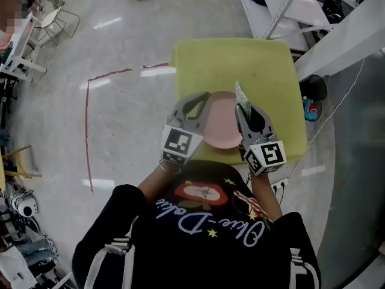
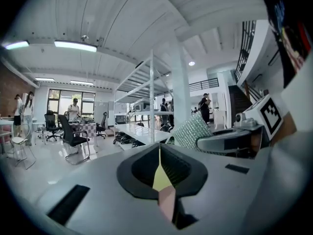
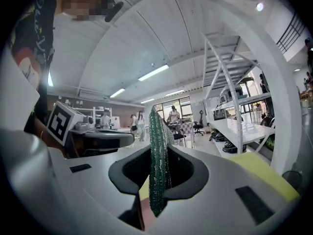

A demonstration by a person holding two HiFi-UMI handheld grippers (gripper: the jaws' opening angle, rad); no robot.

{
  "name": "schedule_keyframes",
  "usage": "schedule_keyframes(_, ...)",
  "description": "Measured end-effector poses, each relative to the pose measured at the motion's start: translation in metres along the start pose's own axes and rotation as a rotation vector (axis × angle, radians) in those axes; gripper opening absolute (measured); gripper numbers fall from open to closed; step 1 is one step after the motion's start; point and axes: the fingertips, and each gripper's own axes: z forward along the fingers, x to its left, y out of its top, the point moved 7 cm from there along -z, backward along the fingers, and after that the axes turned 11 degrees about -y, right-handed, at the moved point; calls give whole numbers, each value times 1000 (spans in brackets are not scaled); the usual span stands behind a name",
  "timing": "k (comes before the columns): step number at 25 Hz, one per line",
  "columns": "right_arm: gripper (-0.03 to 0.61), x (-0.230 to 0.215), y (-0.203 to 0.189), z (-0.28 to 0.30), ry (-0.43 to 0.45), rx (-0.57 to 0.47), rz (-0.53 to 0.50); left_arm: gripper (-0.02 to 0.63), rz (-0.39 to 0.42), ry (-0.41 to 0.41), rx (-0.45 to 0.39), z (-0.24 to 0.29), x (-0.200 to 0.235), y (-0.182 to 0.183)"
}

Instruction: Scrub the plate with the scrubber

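Above yellow-green desk (image 1: 240, 59): left hand-held gripper (image 1: 201, 104) clamped on plate (image 1: 222, 125) rim, right hand-held gripper (image 1: 248, 110) clamped on scrubber (image 1: 241, 93). Probable step: pre-scrub positioning. Next: press scrubber flat onto plate face

Pink round plate (image 1: 222, 124); green mesh scrubber (image 1: 242, 94) upright beside it.

Black shirt (image 1: 180, 251), pale script lettering (image 1: 207, 224), striped sleeves (image 1: 111, 261).

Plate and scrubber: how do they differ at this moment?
The plate is pink, smooth and round; the scrubber is green, rough mesh. The plate sits in the left hand-held gripper, the scrubber in the right hand-held gripper. Both are clamped edge-on between shut jaws.
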Motion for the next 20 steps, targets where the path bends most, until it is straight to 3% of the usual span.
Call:
schedule_keyframes(5,63,1,10,-3,-12,-13,-24,9,-45,-10,-30,0,-3,7)
schedule_keyframes(20,61,4,11,-6,-13,1,-39,9,-53,-9,-43,-1,-3,4)
